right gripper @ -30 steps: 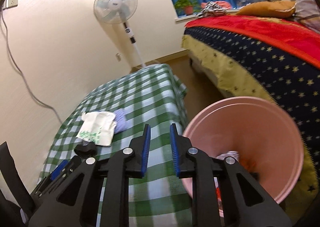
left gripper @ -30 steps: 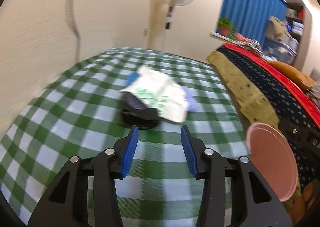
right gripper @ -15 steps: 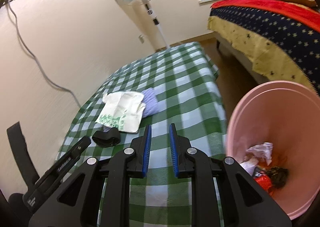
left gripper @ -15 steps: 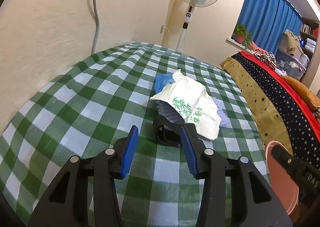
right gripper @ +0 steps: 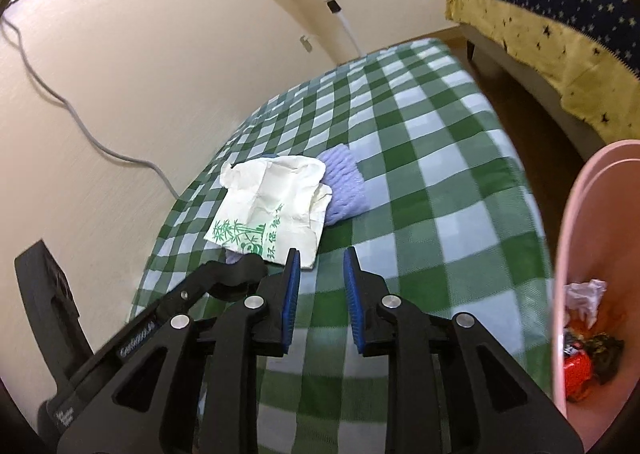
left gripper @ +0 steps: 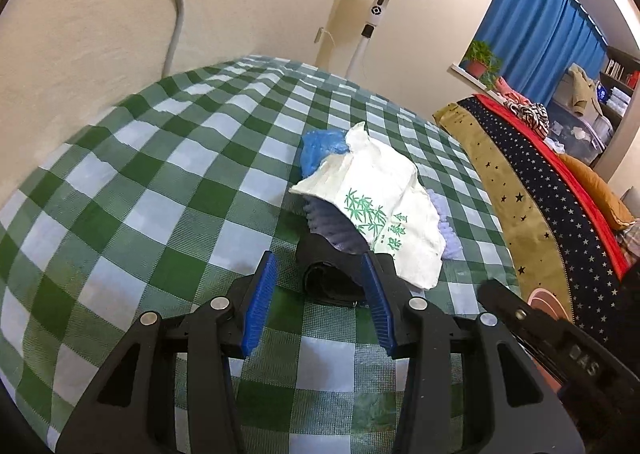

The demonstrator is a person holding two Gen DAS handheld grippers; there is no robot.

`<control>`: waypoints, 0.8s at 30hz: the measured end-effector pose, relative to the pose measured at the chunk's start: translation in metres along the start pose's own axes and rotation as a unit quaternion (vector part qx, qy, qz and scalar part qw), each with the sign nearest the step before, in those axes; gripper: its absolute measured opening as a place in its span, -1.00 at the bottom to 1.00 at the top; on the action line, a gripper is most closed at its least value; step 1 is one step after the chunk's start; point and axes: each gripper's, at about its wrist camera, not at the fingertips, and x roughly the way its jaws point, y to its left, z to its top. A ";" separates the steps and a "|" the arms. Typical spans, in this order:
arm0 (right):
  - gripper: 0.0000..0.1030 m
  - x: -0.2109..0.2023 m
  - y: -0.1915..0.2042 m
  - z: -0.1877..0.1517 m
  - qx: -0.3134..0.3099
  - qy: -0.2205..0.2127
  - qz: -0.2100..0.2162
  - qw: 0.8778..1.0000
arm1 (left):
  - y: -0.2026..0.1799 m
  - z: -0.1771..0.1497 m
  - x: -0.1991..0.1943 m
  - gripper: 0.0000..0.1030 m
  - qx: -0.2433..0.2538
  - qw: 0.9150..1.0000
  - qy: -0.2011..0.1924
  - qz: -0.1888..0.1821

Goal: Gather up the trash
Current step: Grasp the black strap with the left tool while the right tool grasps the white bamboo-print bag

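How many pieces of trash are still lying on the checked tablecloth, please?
4: white paper bag, purple foam net under it, blue wrapper behind, black piece nearest. More may hide underneath.

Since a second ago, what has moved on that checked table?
Both grippers closed in on the trash pile. The left gripper now has the black item just ahead of its open jaws; the right gripper has just been opening, nothing between its jaws. Nothing grasped. The white wrapper and pink bin stayed put.
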 end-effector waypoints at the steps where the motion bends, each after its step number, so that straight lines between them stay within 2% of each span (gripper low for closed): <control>1: -0.53 0.003 0.000 0.002 0.002 0.002 0.001 1.000 | 0.001 0.000 0.002 -0.15 -0.002 1.000 0.003 -0.002; 3: -0.53 0.010 -0.001 0.005 0.009 0.008 0.007 1.000 | 0.001 0.000 0.003 -0.16 -0.004 1.000 0.007 -0.003; 5: -0.53 0.019 0.000 0.008 0.013 0.017 0.010 1.000 | 0.002 0.000 0.004 -0.52 -0.006 1.000 0.009 -0.002; 6: -0.53 0.022 -0.001 0.009 0.013 0.021 0.010 1.000 | 0.002 0.000 0.004 -0.56 -0.007 1.000 0.010 -0.001; 8: -0.50 0.028 0.000 0.010 0.014 0.026 0.011 1.000 | 0.003 -0.001 0.003 -0.79 -0.011 1.000 0.007 0.001; 11: -0.25 0.037 -0.002 0.013 0.023 0.038 0.016 0.999 | 0.005 -0.001 0.001 -0.81 -0.012 1.000 0.004 0.007; 18: -0.25 0.052 0.004 0.015 0.016 0.066 0.033 0.997 | 0.009 0.000 -0.002 -0.81 -0.017 1.000 -0.002 0.019; 21: -0.57 0.054 0.006 0.014 0.011 0.072 0.038 0.997 | 0.006 0.000 -0.003 -0.81 -0.012 1.000 -0.004 0.022; 22: -0.78 0.053 0.007 0.014 0.010 0.070 0.038 0.997 | 0.005 0.000 -0.003 -0.81 -0.011 1.000 -0.004 0.022; 24: -0.87 0.048 0.009 0.013 0.005 0.059 0.038 0.998 | 0.006 0.000 -0.004 -0.81 -0.012 1.000 -0.006 0.023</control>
